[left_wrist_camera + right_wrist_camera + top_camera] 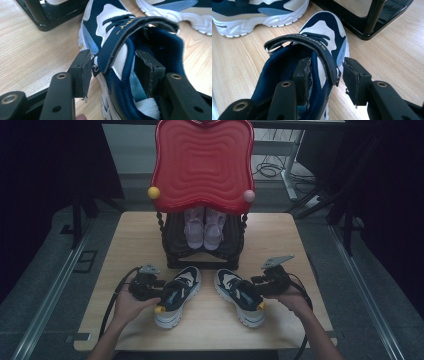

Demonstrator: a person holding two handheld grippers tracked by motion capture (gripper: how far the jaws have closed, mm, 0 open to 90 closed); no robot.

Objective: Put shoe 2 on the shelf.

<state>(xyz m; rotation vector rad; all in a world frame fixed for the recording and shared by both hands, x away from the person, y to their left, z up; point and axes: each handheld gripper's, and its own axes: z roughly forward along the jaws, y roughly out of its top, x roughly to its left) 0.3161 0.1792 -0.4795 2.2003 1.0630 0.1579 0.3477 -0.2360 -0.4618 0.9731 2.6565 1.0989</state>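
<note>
The left shoe (176, 296) lies on the table (125, 240) beside the left gripper (156, 305); the right shoe (240, 296) lies beside the right gripper (257, 301); one jaw of each sits inside its shoe; behind both grippers stands the rack (172, 251), a small pair of shoes (204, 229) in it.

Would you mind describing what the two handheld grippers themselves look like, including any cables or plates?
Both the left gripper and the right gripper are black, with a yellow knob near the front. Each carries a grey three-cornered plate on top and trails a black cable. In the gripper views, the jaws are blocky black bars with brass-ringed holes and worn, frayed dark pads. No sleeves are visible on the forearms.
</note>
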